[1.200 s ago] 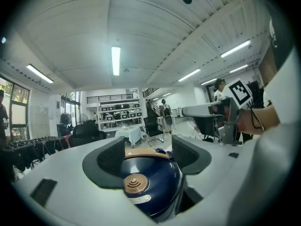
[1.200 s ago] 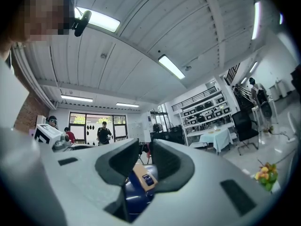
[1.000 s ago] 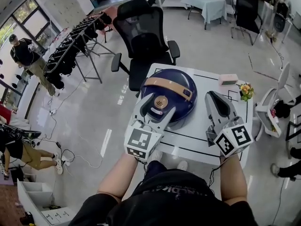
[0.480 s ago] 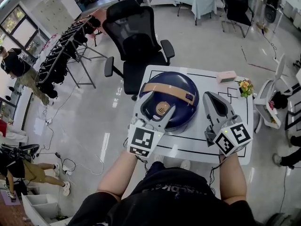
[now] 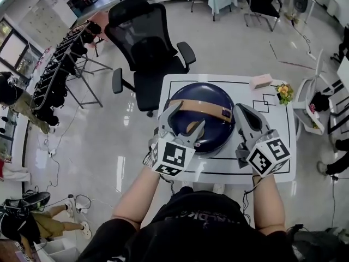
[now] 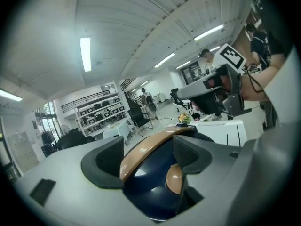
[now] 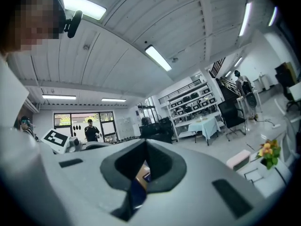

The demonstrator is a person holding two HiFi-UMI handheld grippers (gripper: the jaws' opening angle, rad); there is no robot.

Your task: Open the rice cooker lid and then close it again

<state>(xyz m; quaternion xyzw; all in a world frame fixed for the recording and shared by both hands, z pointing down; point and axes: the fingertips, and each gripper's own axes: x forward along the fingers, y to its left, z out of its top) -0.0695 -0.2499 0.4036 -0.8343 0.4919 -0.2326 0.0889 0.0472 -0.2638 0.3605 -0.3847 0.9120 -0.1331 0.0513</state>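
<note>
The rice cooker (image 5: 203,100), a dark blue dome with its lid down, is seen at the centre of the frame, standing on the white surface (image 5: 272,152) inside a black outline. A tan handle band (image 5: 199,107) is laid across the top of the dome, and a tan knob (image 5: 192,127) sits on its near face.

The left gripper (image 5: 187,119) is held low over the near side of the dome with its jaws spread wide. In the left gripper view the band (image 6: 141,154) and the knob (image 6: 174,180) are framed between the two pads, neither of which is pressing on anything. This placement is judged to be a line-up on the lid's front, so that the catch can be worked or the lid raised; the opening step does not appear to be begun.

The right gripper (image 5: 242,113) is kept just right of the dome with its jaws pressed together and nothing pinched; only a sliver of the cooker shows past them. It is probably stationed there to steady the body, though contact cannot be confirmed.
</note>
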